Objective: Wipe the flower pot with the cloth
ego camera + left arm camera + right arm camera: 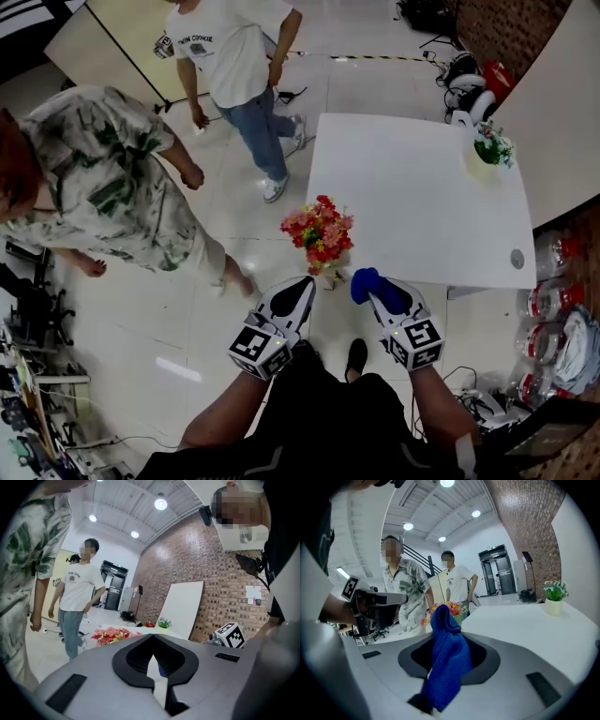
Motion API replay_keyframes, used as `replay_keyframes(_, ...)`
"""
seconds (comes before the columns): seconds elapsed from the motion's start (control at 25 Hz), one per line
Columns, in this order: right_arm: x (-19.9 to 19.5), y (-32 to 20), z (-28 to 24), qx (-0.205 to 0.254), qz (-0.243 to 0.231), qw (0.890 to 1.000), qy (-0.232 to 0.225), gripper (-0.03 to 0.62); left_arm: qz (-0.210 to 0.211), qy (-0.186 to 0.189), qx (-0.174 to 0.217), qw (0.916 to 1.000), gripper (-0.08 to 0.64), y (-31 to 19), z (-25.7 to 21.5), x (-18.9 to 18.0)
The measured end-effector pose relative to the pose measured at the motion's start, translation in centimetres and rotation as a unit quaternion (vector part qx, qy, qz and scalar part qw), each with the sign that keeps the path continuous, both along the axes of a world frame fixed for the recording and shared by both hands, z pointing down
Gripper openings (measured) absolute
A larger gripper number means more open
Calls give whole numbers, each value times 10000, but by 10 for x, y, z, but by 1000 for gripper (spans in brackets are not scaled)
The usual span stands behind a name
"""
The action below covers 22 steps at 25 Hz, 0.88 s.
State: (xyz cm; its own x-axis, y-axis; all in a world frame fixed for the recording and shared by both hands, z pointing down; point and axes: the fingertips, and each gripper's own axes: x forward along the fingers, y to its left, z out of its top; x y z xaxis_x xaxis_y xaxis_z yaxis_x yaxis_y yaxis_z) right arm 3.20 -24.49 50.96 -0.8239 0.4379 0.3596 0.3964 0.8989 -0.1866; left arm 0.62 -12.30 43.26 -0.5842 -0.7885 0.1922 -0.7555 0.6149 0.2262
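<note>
dark-clothed legs and forearms of the person fill the near edge of the head view, and just beyond them sit the two marker cubes. the right gripper is pinching a blue cloth; its own view shows the fabric clamped between the jaws, with a bunched end standing up past the tips. the left gripper has its jaws pressed together on nothing, with only a thin sliver of white showing between them in its own view.

both tips point at the flower pot, which stands at the near left corner of the white table under a bunch of red and orange flowers. the left gripper is just left of the pot and the cloth just right of it. neither looks to be touching it, though the gap at the cloth is too small to be sure of.

judging by this, the cloth is picked up and brought close, but wiping has not begun. closing the cloth onto the pot's side and rubbing round it is all left to do, likely with the left gripper steadying.

a small green plant stands at the table's far right, and two people stand on the floor to the left.
</note>
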Motion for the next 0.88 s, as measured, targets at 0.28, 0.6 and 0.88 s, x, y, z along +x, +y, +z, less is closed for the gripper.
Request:
replay_keyframes(0.28,-17,6,7,208,-193,9995,145,114,91,17,75,9999,2,-1,-4,-10)
replay_keyframes(0.6,-30,14,31,458,-769,9955,305,114,184,127,41,9997,2,-10,21,-15)
replay_keyframes(0.88,-67,4,63,450,-1780,9821,418,114,-541,346,-145,9978,2,-23,48,-38)
